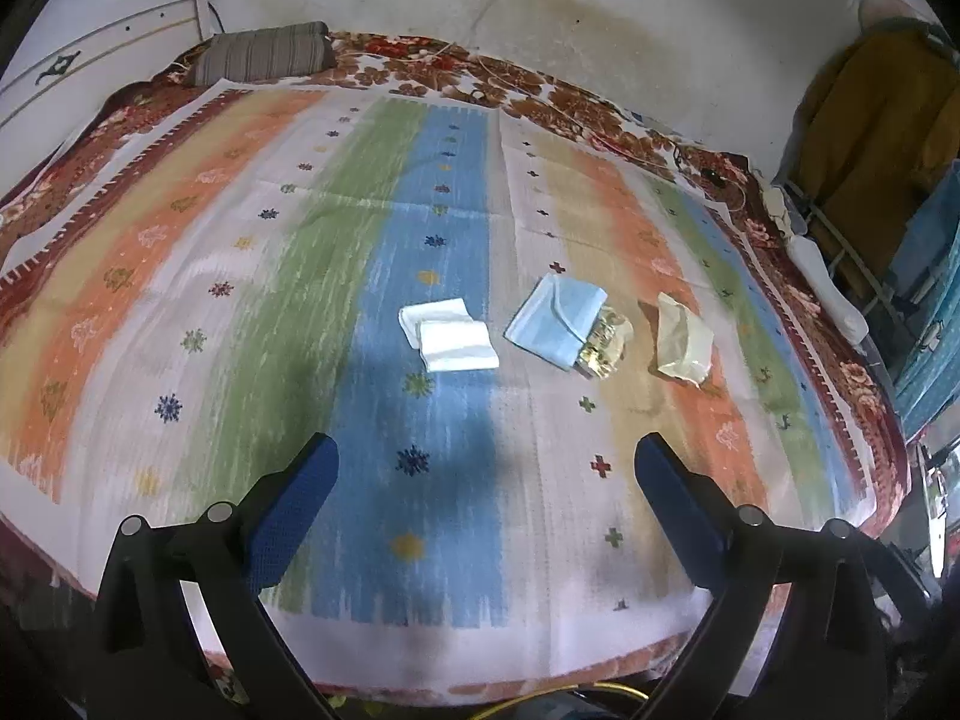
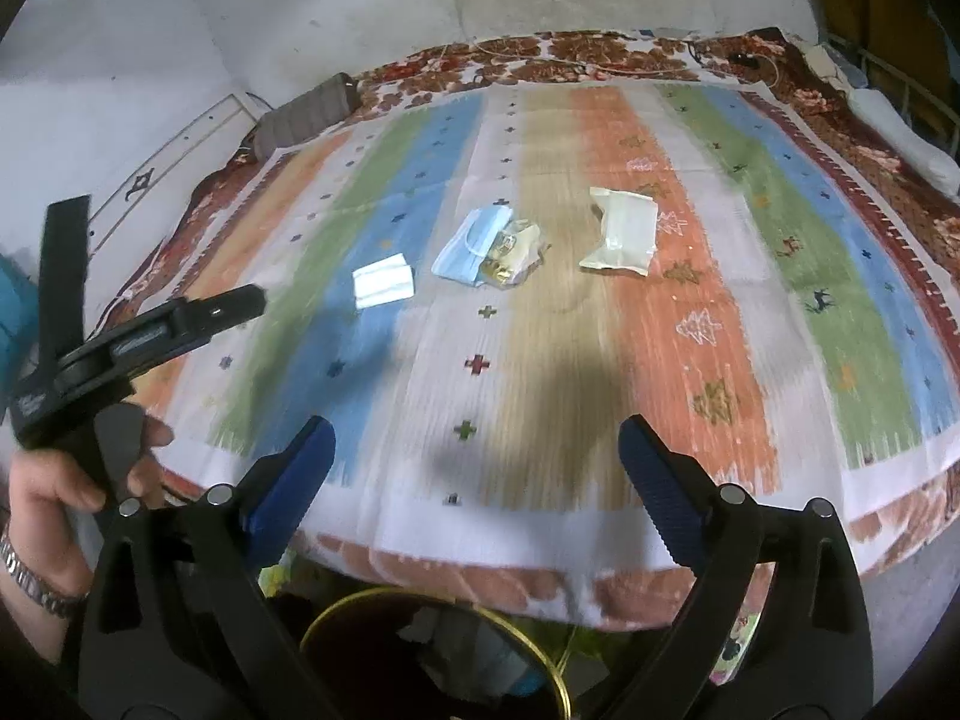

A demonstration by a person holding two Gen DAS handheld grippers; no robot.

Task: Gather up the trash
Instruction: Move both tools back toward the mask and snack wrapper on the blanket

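Observation:
Several pieces of trash lie mid-bed on a striped cloth: a folded white tissue, a blue face mask over a shiny gold wrapper, and a cream packet. They also show in the right wrist view: the tissue, the mask, the wrapper, the packet. My left gripper is open and empty, well short of them. My right gripper is open and empty at the bed's near edge. The left gripper's body shows at the left, held by a hand.
A round bin with a gold rim stands on the floor just below the bed's near edge. A striped pillow lies at the far left corner. Cables run along the far edge by the wall. A metal rack with clothes stands to the right.

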